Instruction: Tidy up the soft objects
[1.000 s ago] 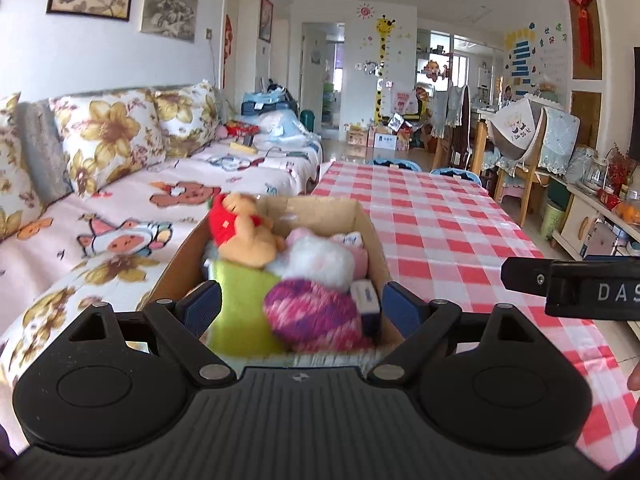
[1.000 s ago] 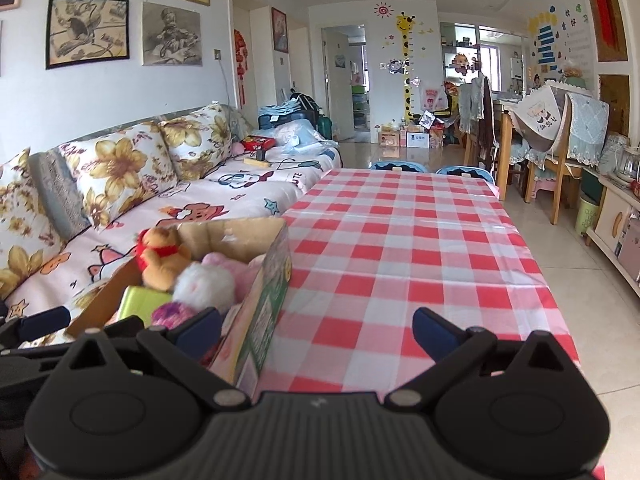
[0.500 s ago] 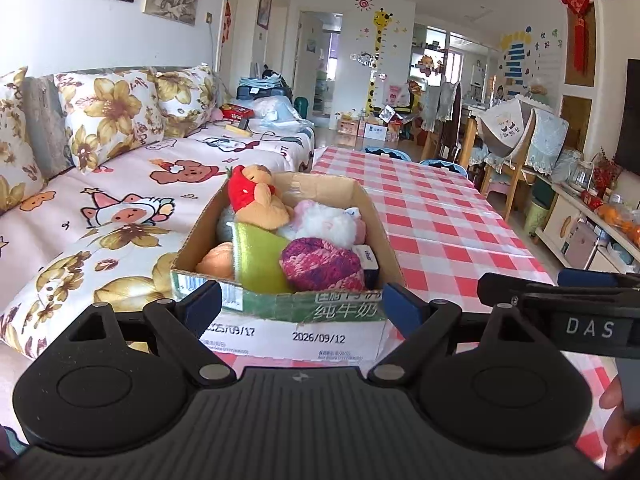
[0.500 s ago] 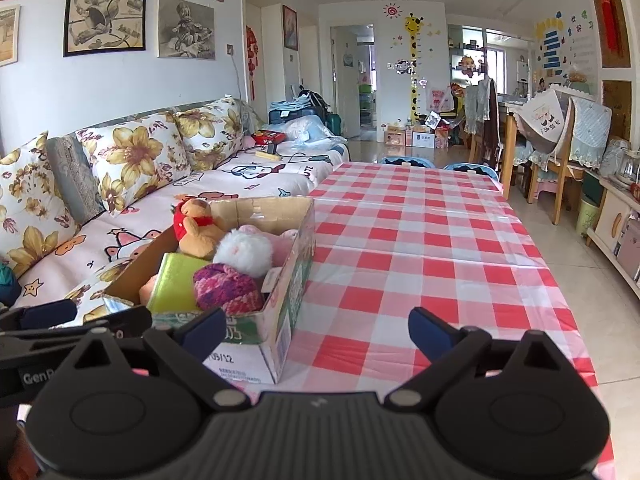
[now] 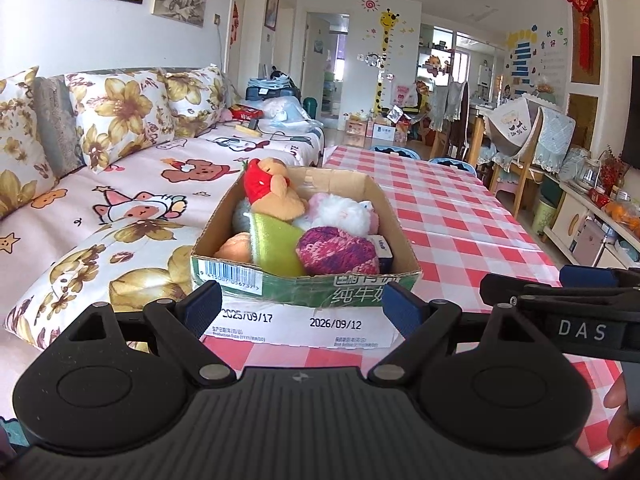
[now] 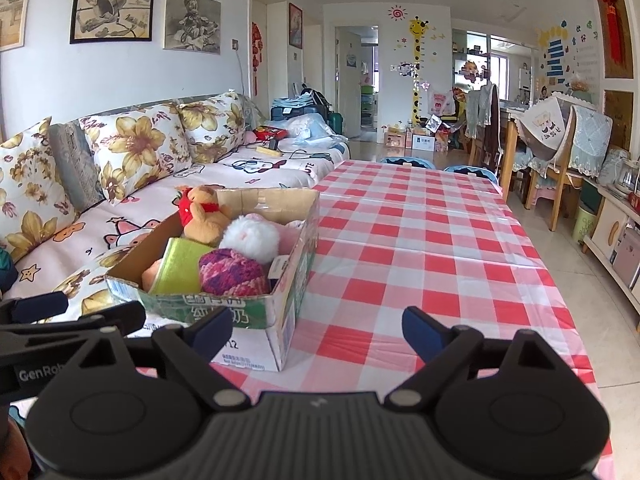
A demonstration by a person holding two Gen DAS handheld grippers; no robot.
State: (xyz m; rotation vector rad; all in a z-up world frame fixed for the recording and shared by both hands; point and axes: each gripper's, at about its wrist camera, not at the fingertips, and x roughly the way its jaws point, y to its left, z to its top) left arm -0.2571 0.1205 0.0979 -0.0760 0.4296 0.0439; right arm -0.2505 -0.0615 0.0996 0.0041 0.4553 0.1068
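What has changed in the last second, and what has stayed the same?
Both cameras drew back from the cardboard box, so its front wall with the printed dates now shows. The right tool is closing, with nothing between its fingers. Nothing was taken or let go. The left tool stays open and empty; the toys in the box and the checked tablecloth are unchanged.

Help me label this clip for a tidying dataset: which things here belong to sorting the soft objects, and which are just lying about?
Belong to the job:
cardboard box
bear plush
white fluffy toy
purple yarn ball
green cloth

Just lying about:
checked tablecloth
sofa cushions
chairs
giraffe wall sticker
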